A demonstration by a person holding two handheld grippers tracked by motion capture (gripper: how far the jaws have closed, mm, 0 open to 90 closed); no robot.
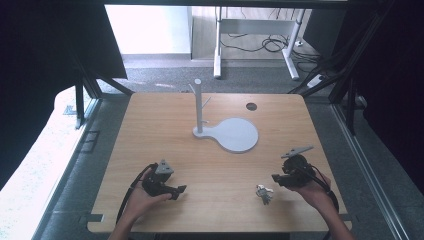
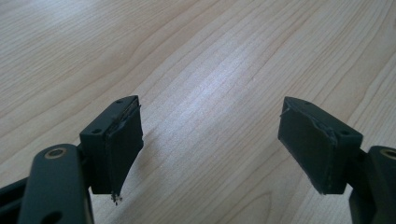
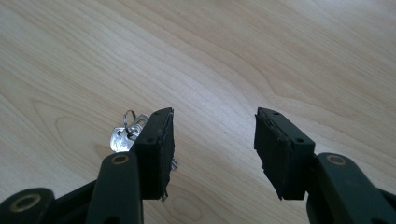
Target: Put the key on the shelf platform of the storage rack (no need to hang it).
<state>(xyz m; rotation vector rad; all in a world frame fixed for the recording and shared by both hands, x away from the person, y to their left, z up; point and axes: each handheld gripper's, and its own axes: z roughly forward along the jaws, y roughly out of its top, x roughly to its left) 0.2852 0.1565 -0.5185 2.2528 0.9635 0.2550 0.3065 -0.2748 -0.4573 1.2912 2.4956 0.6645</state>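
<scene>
Keys (image 1: 264, 193) flat on table (image 1: 150, 125), near front edge, just left of right gripper (image 1: 276, 178) (jaws apart, nothing between). Bare wood all around. Left gripper (image 1: 181, 189) low, pointing right, jaws wide apart.

No legible text or labels

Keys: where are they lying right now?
In the high view, the keys lie on the table's near right part, just left of the right gripper, untouched.
</scene>
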